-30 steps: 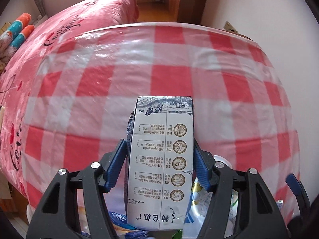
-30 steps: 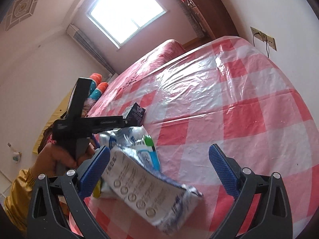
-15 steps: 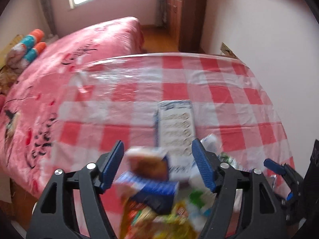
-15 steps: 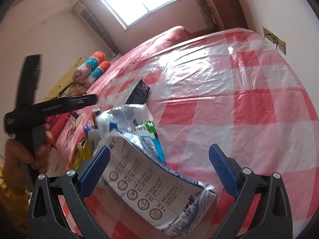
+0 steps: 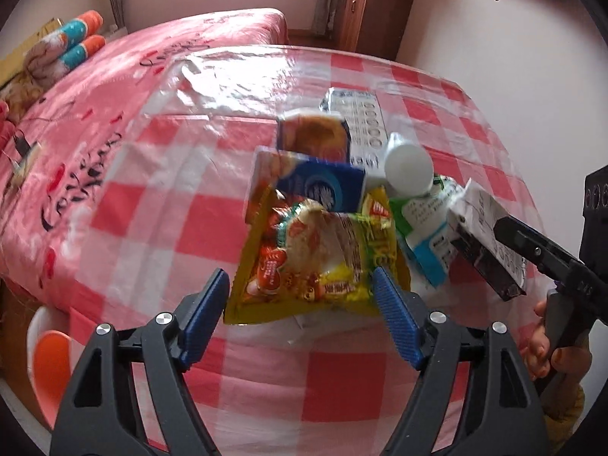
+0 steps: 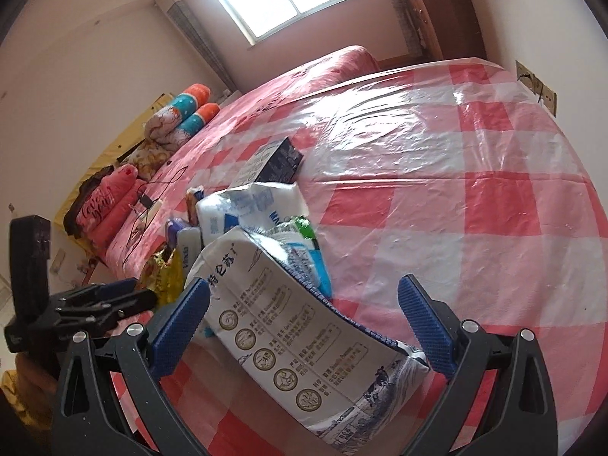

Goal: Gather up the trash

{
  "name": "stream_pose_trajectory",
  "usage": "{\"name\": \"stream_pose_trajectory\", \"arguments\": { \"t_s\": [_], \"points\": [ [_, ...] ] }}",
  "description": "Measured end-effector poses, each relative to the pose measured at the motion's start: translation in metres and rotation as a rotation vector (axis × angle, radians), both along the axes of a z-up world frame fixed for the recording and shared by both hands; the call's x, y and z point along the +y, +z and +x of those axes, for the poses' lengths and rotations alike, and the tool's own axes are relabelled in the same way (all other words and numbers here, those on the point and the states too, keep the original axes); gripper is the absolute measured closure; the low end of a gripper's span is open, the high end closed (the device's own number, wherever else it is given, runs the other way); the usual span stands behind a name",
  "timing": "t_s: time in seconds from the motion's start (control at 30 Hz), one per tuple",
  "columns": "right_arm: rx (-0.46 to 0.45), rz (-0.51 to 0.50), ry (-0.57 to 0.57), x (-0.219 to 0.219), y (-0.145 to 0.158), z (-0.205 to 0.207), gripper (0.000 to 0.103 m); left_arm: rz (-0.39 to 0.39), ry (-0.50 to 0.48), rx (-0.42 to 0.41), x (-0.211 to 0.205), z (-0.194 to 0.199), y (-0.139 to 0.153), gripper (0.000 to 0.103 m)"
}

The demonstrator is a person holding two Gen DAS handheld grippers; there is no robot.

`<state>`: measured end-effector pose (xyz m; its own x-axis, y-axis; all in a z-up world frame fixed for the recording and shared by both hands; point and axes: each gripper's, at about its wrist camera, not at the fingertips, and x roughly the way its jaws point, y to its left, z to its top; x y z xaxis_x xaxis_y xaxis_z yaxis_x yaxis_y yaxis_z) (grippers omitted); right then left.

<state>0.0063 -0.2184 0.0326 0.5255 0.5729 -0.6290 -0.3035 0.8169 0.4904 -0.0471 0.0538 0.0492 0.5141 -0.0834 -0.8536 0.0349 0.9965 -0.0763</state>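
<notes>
crumpled food wrappers and milk cartons heaped mid surface | change: white carton released onto far side | left tool empty, jaws opening | right tool wide, straddling carton | pile growing

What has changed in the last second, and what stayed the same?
The left hand-held gripper let go of the white milk carton, which now lies at the far end of the trash pile; it pulled back toward the yellow noodle packet, jaws opening, nothing gripped. The right hand-held gripper stays open around the crumpled carton. The checked tablecloth is unchanged.
</notes>
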Motion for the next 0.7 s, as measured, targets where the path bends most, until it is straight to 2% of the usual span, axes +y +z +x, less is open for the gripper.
{"name": "stream_pose_trajectory", "arguments": {
  "t_s": [0.23, 0.37, 0.53, 0.7],
  "points": [
    [0.010, -0.008, 0.091, 0.017, 0.001, -0.009, 0.005, -0.050, -0.006, -0.017, 0.001, -0.004, -0.010, 0.021],
    [-0.019, -0.060, 0.155, 0.033, 0.004, -0.018, 0.005, -0.063, -0.003, -0.013, -0.001, -0.007, -0.010, 0.019],
    [-0.056, -0.147, 0.142, 0.040, 0.004, -0.022, 0.005, -0.065, -0.008, -0.013, -0.008, -0.007, -0.008, 0.014],
    [-0.060, -0.154, 0.118, 0.035, 0.003, -0.021, 0.005, -0.039, 0.013, 0.000, -0.015, 0.003, -0.012, 0.013]
  ]
}}
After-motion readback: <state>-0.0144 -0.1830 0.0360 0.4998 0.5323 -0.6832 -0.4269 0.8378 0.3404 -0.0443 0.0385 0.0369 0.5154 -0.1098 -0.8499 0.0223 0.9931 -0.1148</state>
